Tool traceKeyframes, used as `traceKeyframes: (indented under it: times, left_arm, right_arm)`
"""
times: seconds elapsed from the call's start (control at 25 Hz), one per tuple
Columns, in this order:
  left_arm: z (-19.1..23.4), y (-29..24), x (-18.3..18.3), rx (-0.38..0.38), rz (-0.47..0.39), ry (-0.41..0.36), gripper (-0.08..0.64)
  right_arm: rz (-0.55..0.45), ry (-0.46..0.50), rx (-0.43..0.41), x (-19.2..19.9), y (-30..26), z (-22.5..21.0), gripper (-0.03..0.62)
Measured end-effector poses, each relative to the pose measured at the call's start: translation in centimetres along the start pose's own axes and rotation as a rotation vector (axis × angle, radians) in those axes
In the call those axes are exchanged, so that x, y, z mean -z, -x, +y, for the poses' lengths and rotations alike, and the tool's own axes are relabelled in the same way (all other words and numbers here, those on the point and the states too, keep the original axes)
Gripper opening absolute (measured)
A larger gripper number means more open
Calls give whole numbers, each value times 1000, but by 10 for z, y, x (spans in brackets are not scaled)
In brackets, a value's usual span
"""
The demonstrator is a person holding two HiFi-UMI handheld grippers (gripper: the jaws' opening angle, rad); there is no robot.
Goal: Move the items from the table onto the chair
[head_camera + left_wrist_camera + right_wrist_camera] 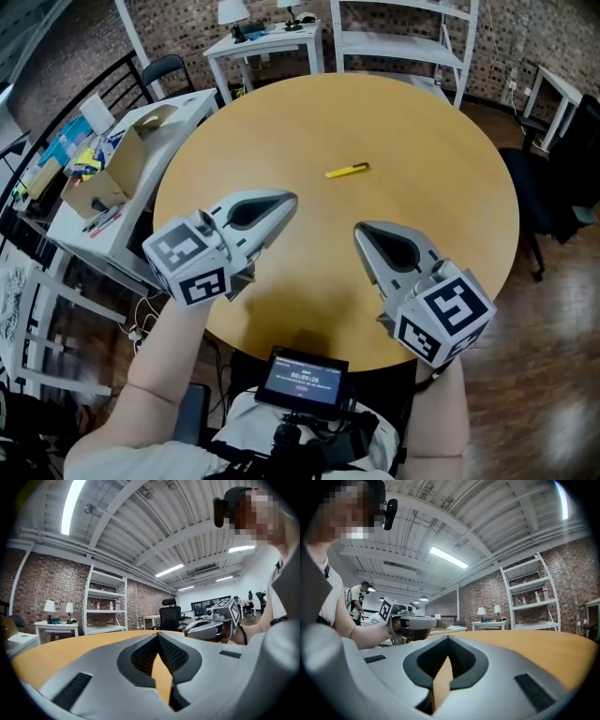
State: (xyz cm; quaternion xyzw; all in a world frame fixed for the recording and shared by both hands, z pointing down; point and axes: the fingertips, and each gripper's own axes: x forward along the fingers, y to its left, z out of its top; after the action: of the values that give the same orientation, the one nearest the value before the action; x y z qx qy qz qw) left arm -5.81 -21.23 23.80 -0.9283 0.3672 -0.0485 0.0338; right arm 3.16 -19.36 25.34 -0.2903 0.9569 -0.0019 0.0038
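A small yellow pen-like item point(345, 171) lies alone on the round wooden table point(441, 159), a little past the middle. My left gripper point(292, 198) hovers over the near left part of the table, jaws shut with nothing in them. My right gripper point(359, 229) hovers over the near right part, also shut and empty. Both tips point toward the yellow item, which lies well beyond them. In the left gripper view the closed jaws point(157, 636) face across the table at the right gripper point(209, 626). In the right gripper view the left gripper point(412, 621) shows beyond the closed jaws point(448, 640).
A dark chair point(555, 197) stands at the table's right side. A white side table point(112, 234) with a cardboard box point(117, 169) and clutter is at the left. White shelving point(403, 42) and a white desk point(267, 42) stand behind. A black office chair point(169, 617) appears past the table.
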Motion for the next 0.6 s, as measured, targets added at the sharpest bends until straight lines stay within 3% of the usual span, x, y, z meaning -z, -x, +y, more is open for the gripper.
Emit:
traceKeyframes:
  times: [0.6]
  left_arm:
    - [-50,-43,10,148,-19,71,18]
  right_arm:
    - [11,-16,46,6,16,-16,8]
